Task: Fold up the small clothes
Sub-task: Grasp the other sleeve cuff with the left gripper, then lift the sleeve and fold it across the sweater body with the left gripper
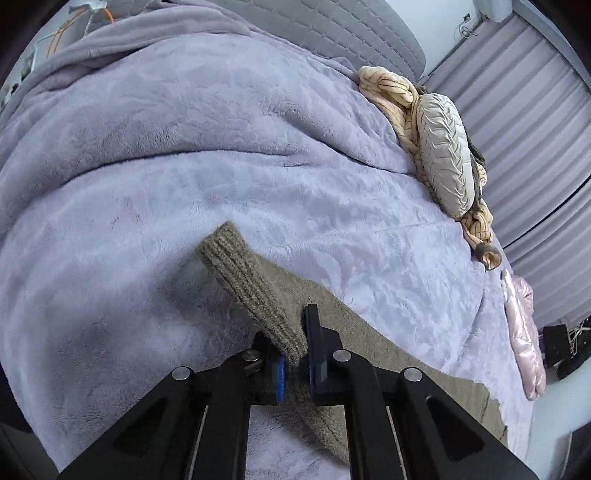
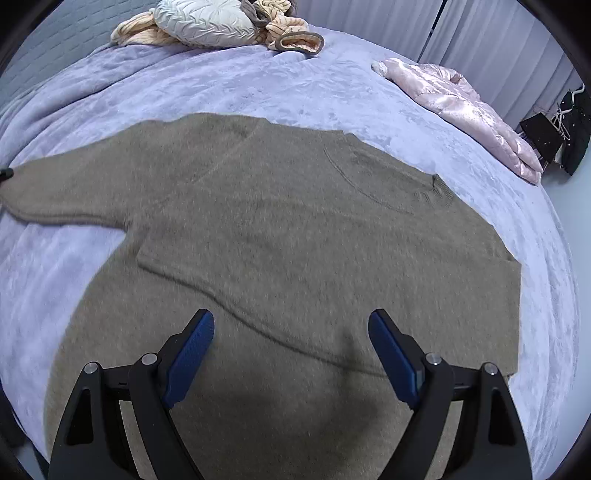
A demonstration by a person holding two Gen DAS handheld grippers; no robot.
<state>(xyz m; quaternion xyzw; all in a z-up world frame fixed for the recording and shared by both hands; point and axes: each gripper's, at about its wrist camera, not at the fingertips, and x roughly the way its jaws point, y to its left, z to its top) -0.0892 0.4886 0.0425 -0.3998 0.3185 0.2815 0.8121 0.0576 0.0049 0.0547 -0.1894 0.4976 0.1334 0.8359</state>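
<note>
I am working over a lavender plush blanket (image 2: pixel 332 92) that is covering the whole bed, its pile crushed into pale swirls. The taupe knit sweater (image 2: pixel 295 229) is lying flat across the centre of the right wrist view, one sleeve running out to the left edge of the frame and the other seemingly already laid across the body. At the upper edge, a quilted cushion (image 2: pixel 207 22) and a striped cream garment (image 2: pixel 288 26) are sitting heaped together; a glossy pink puffer jacket (image 2: pixel 461 99) is lying at upper right. My right gripper (image 2: pixel 291 354) is hovering above the lower body of the sweater, jaws spread wide and empty. My left gripper (image 1: pixel 295 350) is pinching the ribbed cuff (image 1: pixel 243 284), which is standing up, tube-shaped, at lower centre of the left wrist view. To fold well, I judge I should be carrying the cuff low and straight across the torso, keeping the sleeve untwisted.
</note>
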